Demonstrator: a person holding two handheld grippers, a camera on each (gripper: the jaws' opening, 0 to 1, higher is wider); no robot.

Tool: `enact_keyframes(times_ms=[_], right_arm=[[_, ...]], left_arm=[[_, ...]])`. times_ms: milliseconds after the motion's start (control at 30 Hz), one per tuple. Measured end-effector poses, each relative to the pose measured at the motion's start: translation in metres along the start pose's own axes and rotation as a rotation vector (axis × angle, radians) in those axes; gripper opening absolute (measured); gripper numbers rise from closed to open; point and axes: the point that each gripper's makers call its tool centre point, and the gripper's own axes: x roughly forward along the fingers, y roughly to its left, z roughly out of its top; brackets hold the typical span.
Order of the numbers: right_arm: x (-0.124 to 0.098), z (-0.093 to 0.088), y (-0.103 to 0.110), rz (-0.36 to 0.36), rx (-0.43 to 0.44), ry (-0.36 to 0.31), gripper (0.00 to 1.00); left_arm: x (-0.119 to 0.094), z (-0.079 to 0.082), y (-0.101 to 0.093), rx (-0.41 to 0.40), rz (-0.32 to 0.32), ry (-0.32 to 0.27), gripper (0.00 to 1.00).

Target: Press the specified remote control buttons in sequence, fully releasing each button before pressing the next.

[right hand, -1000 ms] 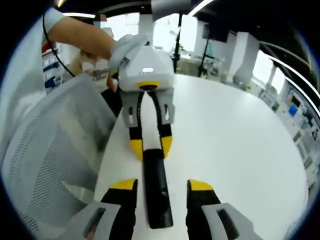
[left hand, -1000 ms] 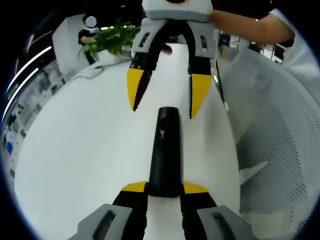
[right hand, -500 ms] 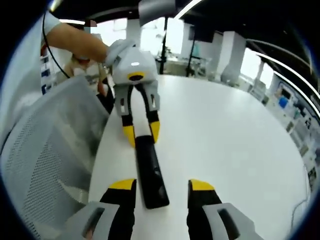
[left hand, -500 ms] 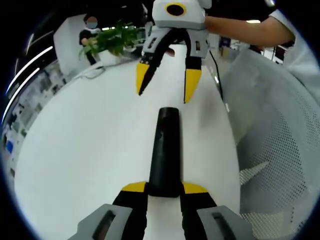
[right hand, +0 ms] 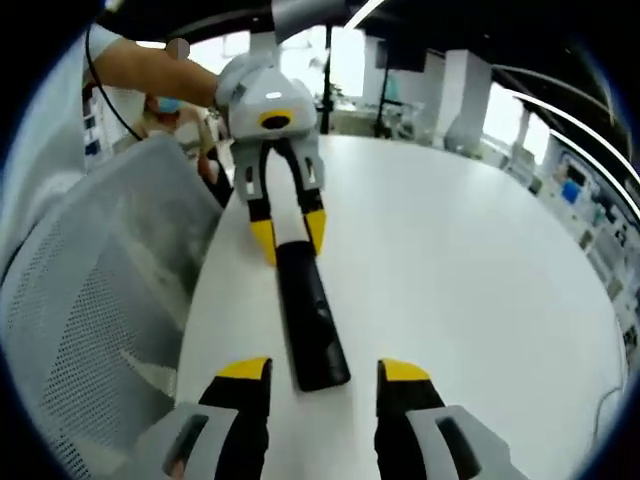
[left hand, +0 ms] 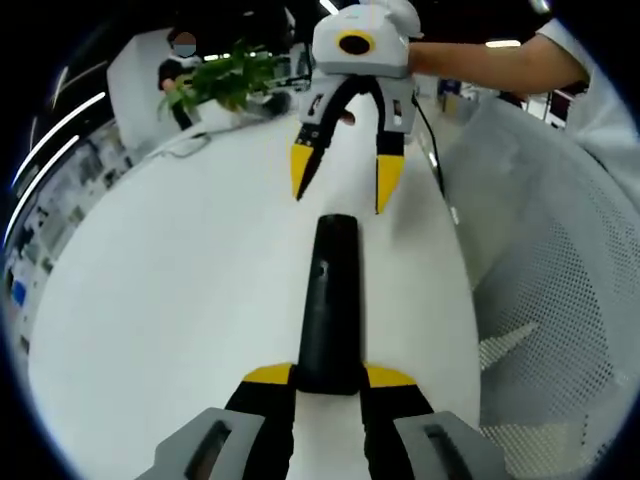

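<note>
The black remote (left hand: 328, 305) lies flat on the white surface (left hand: 160, 300), and in the left gripper view its long axis runs straight from 6 o'clock up to 12. The left claw (left hand: 329, 378) clamps the near end, yellow tips pressed on either side of the body. Out past the far end at 12 o'clock hangs the right claw (left hand: 346, 175), tips parted, holding nothing, off the remote. From the right gripper view the same line reads in reverse: the remote (right hand: 309, 314) stretches away toward 11 o'clock, its near end lying between the right claw's (right hand: 324, 372) spread tips, touching neither as far as I can tell, while the left claw (right hand: 288, 232) pins the far end. The free claw faces the remote end-on, so I reckon it presses next.
</note>
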Motion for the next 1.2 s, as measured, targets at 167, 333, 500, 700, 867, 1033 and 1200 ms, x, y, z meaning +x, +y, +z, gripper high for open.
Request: enact_keyframes(times_ms=[167,333,500,700,867,1033,1200], right_arm=[[0.003,-0.003,0.002,0.015,-0.017,0.016,0.38],[0.007,-0.006,0.004,0.028,-0.046,0.043,0.36],[0.011,-0.008,0.006,0.043,-0.060,0.059,0.34],[0.013,-0.009,0.006,0.051,-0.065,0.067,0.33],[0.015,-0.010,0.004,0.056,-0.069,0.075,0.31],[0.016,-0.011,0.004,0.061,-0.070,0.084,0.29],[0.017,-0.013,0.003,0.061,-0.078,0.093,0.27]], left_arm=[[0.000,0.000,0.000,0.003,-0.001,0.008,0.24],[0.000,0.000,0.001,0.002,-0.002,0.009,0.24],[0.000,-0.001,0.001,0.003,-0.001,0.011,0.24],[0.000,0.000,0.001,0.004,0.000,0.011,0.24],[0.000,0.000,0.001,0.004,0.000,0.011,0.24],[0.000,0.000,0.001,0.005,0.001,0.010,0.24],[0.000,0.000,0.001,0.004,0.001,0.008,0.24]])
